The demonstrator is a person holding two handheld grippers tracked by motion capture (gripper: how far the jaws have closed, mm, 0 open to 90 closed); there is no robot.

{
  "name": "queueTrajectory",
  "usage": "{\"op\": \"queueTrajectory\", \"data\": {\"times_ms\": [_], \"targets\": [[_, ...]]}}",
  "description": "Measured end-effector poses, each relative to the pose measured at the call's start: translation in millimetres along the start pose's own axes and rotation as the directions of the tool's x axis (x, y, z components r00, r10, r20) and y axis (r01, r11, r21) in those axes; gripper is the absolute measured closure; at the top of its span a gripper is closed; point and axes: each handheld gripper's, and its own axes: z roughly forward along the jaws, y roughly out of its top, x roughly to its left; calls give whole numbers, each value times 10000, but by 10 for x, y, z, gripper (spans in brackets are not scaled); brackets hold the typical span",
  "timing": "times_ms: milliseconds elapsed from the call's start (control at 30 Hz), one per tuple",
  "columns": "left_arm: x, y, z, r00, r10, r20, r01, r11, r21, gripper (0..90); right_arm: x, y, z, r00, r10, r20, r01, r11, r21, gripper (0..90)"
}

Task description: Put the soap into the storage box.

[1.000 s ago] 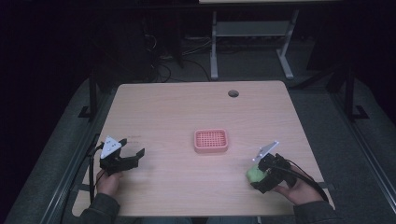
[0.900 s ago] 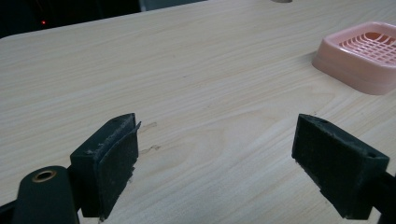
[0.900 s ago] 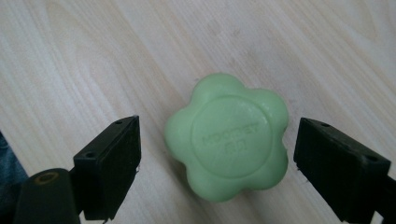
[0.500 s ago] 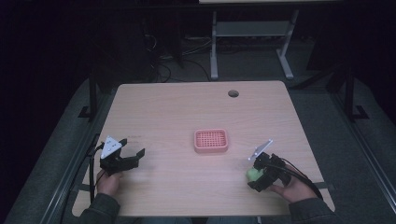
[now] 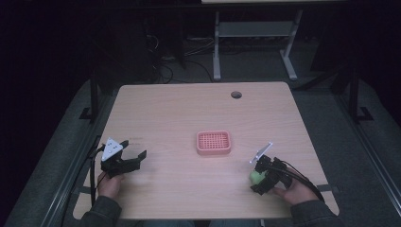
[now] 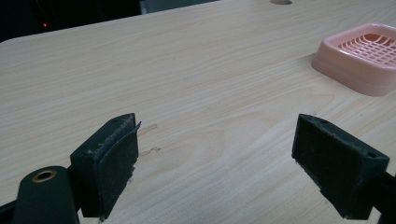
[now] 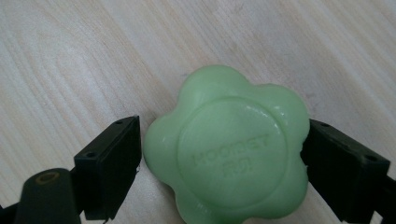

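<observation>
A green flower-shaped soap (image 7: 229, 154) lies on the wooden table (image 5: 189, 118) near its front right. My right gripper (image 5: 259, 178) stands open around it. Its two black jaws flank the soap (image 5: 256, 176) with a thin gap at the left side and the right jaw at the soap's edge. A pink slotted soap dish (image 5: 213, 143) sits at the middle of the table, empty. My left gripper (image 5: 135, 158) is open at the front left over bare wood, and in the left gripper view (image 6: 215, 154) the dish (image 6: 364, 60) lies far to its right.
A round cable hole (image 5: 236, 94) is near the table's far edge. A white desk frame (image 5: 250, 42) and cables stand on the dark floor behind. Bare wood stretches between the two grippers and behind the dish.
My right gripper has shifted a little left and forward so that its jaws now sit around the soap. The soap, the dish and the left gripper have stayed put.
</observation>
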Motion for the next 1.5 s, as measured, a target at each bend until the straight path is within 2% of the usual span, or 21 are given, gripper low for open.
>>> {"op": "queueTrajectory", "data": {"times_ms": [133,433,700,1100,1500], "targets": [[1,1,-3,10000,-11,4,11,10000,1,142,2,10,6,9999,-132,11,132,9999,54,181],[3,1,-3,10000,-25,-13,25,10000,-2,142,-11,12,5,10000,4,28,-5,9999,131,222],[3,2,-5,10000,-32,-6,32,10000,-4,142,-1,17,2,9998,-99,151,97,9998,168,250],[3,2,-6,10000,-32,-19,32,10000,-8,142,5,24,0,9999,57,120,-59,9998,198,256],[7,4,-8,10000,-30,-22,30,10000,-7,142,7,21,-6,9995,-237,184,233,9995,215,260]]}}
